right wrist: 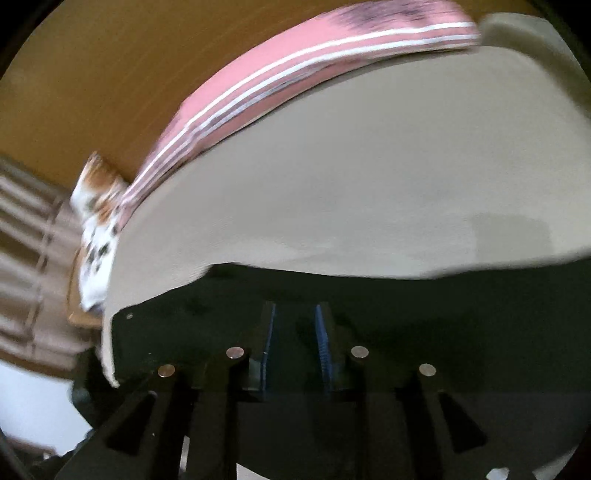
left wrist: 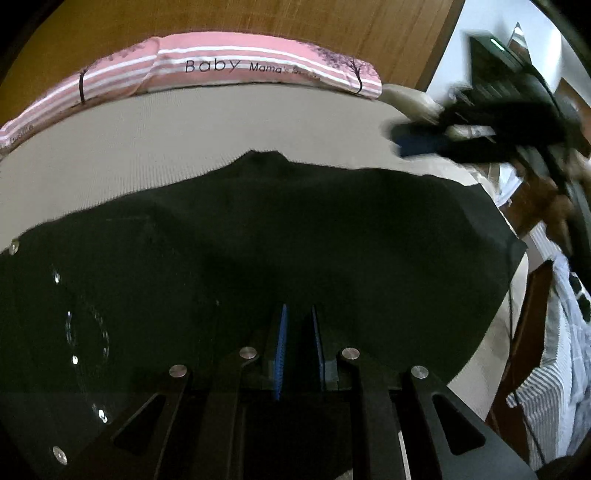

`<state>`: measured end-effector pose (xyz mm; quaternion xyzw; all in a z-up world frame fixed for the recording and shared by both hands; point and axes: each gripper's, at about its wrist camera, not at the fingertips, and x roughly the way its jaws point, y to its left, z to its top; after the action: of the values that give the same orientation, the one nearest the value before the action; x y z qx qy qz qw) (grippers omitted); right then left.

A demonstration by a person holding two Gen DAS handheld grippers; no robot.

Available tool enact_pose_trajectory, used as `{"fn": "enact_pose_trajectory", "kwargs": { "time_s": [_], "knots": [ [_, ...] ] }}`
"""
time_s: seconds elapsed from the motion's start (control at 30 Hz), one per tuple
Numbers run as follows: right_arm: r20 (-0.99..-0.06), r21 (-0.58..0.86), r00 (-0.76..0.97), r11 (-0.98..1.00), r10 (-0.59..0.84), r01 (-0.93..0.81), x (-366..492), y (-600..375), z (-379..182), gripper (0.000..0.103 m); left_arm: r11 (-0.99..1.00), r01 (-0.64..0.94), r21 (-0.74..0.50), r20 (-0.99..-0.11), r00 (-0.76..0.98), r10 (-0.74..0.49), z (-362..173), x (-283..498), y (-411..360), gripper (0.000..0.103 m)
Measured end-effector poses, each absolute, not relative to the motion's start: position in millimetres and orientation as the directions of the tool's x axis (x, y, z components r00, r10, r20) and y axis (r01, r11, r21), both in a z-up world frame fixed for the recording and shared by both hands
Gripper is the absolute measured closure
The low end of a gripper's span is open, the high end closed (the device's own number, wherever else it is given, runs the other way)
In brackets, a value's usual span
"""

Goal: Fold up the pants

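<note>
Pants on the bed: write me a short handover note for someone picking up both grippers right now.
Left gripper: jaws only a narrow gap apart, nothing between them, hovering over the pants.
Right gripper: jaws slightly open, empty, above the pants' edge; its view is motion-blurred.
Things: the black pants lie spread flat on the beige mattress, studded part toward the left in the left wrist view. A pink striped pillow sits along the wooden headboard.
Done: how many folds are already made cannot be told.
Left: probably regrip an edge, fold again and smooth.
</note>
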<state>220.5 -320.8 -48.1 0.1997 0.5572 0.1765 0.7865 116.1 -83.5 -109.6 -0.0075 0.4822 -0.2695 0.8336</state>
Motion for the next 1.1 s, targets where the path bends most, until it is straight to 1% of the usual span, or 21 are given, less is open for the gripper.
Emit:
{"fn": "enact_pose_trajectory", "kwargs": {
  "time_s": [0.13,0.3,0.43,0.47,0.5,0.6,0.73,0.83,0.93,1.0,1.03,1.07,1.1],
  "knots": [
    [-0.821,0.5,0.231,0.853,0.523,-0.153,254.5,-264.9,-58.4,0.068,0.849,0.43,-0.306,-0.79,0.383,-0.479,-110.3,113.4,-79.6,0.089],
    [-0.834,0.504,0.138,0.839,0.535,-0.205,286.7,-222.5,-77.5,0.066,0.842,0.433,-0.321,-0.786,0.373,-0.492,-110.1,114.5,-75.3,0.089],
    [-0.814,0.555,0.059,0.804,0.577,-0.215,293.2,-210.8,-92.9,0.066,0.839,0.435,-0.327,-0.783,0.372,-0.498,-110.4,114.2,-73.9,0.089],
    [-0.811,0.557,0.058,0.799,0.582,-0.225,293.3,-206.8,-92.8,0.079,0.839,0.434,-0.329,-0.782,0.372,-0.5,-110.1,113.1,-73.9,0.089],
    [-0.809,0.553,0.075,0.798,0.583,-0.239,294.1,-204.6,-89.9,0.09,0.839,0.431,-0.333,-0.781,0.373,-0.502,-110.1,112.8,-73.9,0.089],
    [-0.805,0.545,0.116,0.802,0.582,-0.245,300.8,-199.4,-82.6,0.092,0.836,0.427,-0.343,-0.774,0.375,-0.509,-111.9,108.7,-69.8,0.089],
    [-0.839,0.487,0.156,0.848,0.521,-0.211,302.3,-193.9,-97.5,0.094,0.838,0.411,-0.358,-0.77,0.378,-0.514,-112.1,106.5,-67.1,0.089],
    [-0.853,0.449,0.181,0.865,0.49,-0.225,304.0,-188.9,-100.7,0.094,0.842,0.422,-0.335,-0.773,0.389,-0.502,-111.3,100.7,-67.5,0.089],
    [-0.862,0.427,0.184,0.872,0.473,-0.24,301.7,-188.7,-94.8,0.091,0.846,0.429,-0.316,-0.781,0.388,-0.489,-106.7,101.7,-68.0,0.089],
    [-0.859,0.424,0.209,0.879,0.466,-0.219,299.0,-195.3,-85.7,0.08,0.858,0.419,-0.296,-0.783,0.408,-0.469,-99.9,101.2,-66.7,0.089],
    [-0.853,0.419,0.243,0.883,0.462,-0.209,296.0,-200.9,-77.1,0.069,0.865,0.417,-0.28,-0.778,0.429,-0.459,-94.8,101.5,-64.0,0.088],
    [-0.847,0.41,0.276,0.888,0.455,-0.209,291.3,-207.0,-68.3,0.066,0.875,0.407,-0.262,-0.767,0.462,-0.445,-86.0,101.5,-57.8,0.089],
    [-0.837,0.398,0.312,0.891,0.45,-0.218,283.9,-213.5,-55.8,0.066,0.881,0.396,-0.258,-0.76,0.48,-0.439,-80.1,102.2,-52.0,0.089]
  ]
}}
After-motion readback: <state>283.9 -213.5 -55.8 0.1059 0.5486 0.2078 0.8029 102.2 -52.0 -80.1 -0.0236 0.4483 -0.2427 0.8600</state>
